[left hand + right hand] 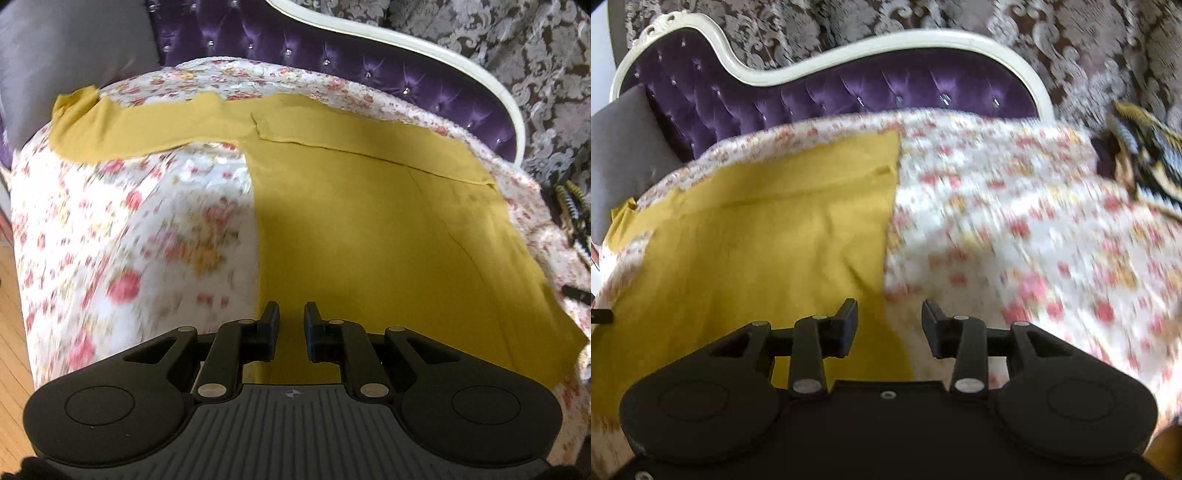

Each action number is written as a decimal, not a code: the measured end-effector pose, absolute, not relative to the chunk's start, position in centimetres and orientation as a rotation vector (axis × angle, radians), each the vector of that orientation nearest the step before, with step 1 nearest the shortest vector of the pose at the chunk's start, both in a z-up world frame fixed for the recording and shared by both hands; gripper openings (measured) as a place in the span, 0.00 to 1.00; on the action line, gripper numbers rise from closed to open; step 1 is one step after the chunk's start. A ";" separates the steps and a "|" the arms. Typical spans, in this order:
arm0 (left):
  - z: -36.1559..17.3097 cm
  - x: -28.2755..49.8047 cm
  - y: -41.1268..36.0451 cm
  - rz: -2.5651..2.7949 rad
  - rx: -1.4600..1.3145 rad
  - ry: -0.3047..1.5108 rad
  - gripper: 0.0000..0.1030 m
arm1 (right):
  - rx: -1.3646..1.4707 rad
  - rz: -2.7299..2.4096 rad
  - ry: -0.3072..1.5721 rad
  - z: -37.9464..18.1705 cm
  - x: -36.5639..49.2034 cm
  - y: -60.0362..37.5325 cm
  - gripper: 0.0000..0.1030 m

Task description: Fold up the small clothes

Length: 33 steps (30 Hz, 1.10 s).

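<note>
A mustard-yellow garment (369, 229) lies spread flat on a floral sheet (129, 229) that covers a cushioned seat. Behind the garment rises a purple tufted backrest (332, 55) with a cream frame, and beyond that a patterned curtain (517, 44).

In the left wrist view, one sleeve (122, 125) stretches away from the garment's body toward a grey cushion (66, 55); the sleeve's tip curls and is hard to make out. A folded layer with a visible edge runs along the garment's far side, near the backrest. The garment's near edge is hidden under the left claw (291, 317), whose jaws stand slightly apart with nothing between them, just over the garment's near left edge. Whether they touch the cloth cannot be told.

In the right wrist view, the right claw (889, 314) is released wide and holds nothing. It sits over the garment's right edge, one finger above yellow cloth, the other above the sheet. The sheet here is smeared by motion blur, so its flowers read only as pink and yellow blotches. To the far right of the garment, at the frame's edge, a black-and-yellow striped item (1148, 155) is cut off and cannot be identified.
</note>
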State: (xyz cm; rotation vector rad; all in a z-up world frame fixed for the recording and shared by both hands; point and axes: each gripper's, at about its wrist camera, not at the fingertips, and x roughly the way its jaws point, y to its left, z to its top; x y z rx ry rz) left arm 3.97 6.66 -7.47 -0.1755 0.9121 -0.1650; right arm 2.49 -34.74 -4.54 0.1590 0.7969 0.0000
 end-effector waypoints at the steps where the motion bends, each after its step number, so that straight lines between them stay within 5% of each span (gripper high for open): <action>1: -7.4 3.5 6.8 -0.167 -0.187 0.915 0.15 | 0.174 -0.007 0.809 -4.9 2.0 -35.0 0.49; 7: -6.8 1.8 7.1 -0.192 -0.254 0.935 0.26 | 0.223 -0.005 0.831 -5.6 0.2 -35.3 0.49; 22: -7.2 -0.4 7.9 -0.025 -0.260 0.939 0.30 | 0.243 0.017 0.818 -5.5 -0.8 -34.3 0.51; 27: -6.9 -0.5 7.6 -0.116 -0.307 0.944 0.41 | 0.249 0.025 0.818 -5.3 -0.9 -34.2 0.50; 29: -7.0 -0.6 7.1 -0.151 -0.311 0.936 0.41 | 0.246 0.025 0.815 -5.3 -0.9 -34.0 0.47; 31: -7.2 -0.7 6.9 -0.194 -0.321 0.906 0.04 | 0.236 0.027 0.808 -5.1 -0.9 -33.7 0.20; 33: -7.4 -0.5 6.8 -0.236 -0.341 0.904 0.06 | 0.221 0.024 0.788 -4.7 -1.1 -33.4 0.11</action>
